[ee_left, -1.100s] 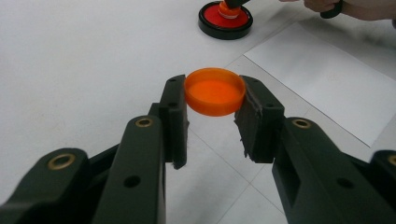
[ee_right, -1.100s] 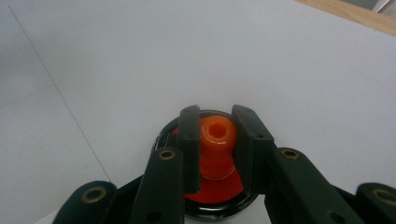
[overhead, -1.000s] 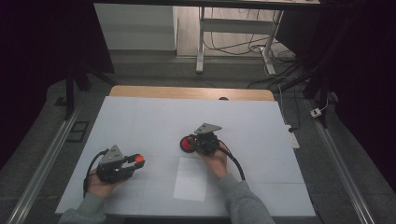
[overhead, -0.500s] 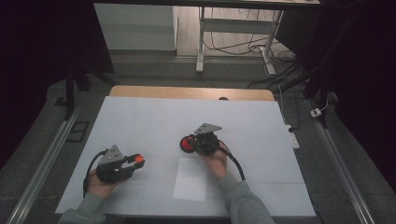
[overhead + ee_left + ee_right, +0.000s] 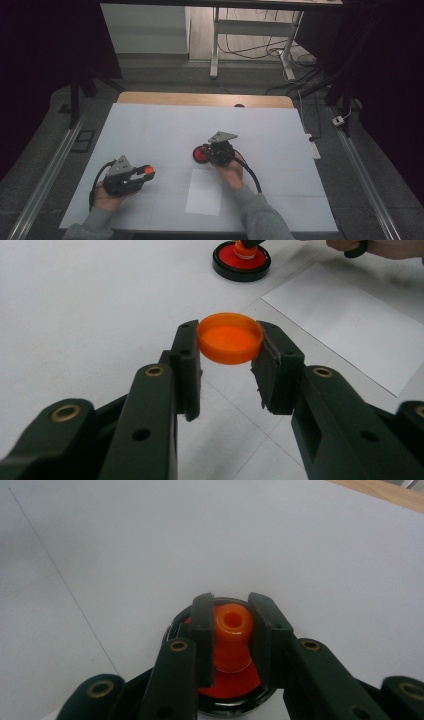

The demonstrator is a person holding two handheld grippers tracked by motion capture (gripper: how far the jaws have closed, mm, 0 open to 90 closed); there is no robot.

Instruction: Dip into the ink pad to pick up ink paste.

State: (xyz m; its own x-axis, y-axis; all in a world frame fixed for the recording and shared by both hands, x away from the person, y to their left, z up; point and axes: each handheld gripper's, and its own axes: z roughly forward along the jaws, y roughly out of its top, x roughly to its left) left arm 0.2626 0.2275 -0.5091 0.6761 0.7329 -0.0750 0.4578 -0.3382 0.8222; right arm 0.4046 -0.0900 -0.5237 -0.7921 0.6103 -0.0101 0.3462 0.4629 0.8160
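Your left gripper (image 5: 227,370) clamps the orange cap (image 5: 230,337), your right gripper (image 5: 231,645) pinches the stamp (image 5: 231,635) at twelve o'clock; squeeze unevenly and the cap pops free.

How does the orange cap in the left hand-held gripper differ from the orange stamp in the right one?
The cap is a flat, shallow disc; the stamp is a tall knob with a hole in its top. The cap is held clear above the table; the stamp stands on the red pad in its black dish. Both are orange and clamped between black jaws.

white paper sheet (image 5: 204,192), white table (image 5: 165,130)
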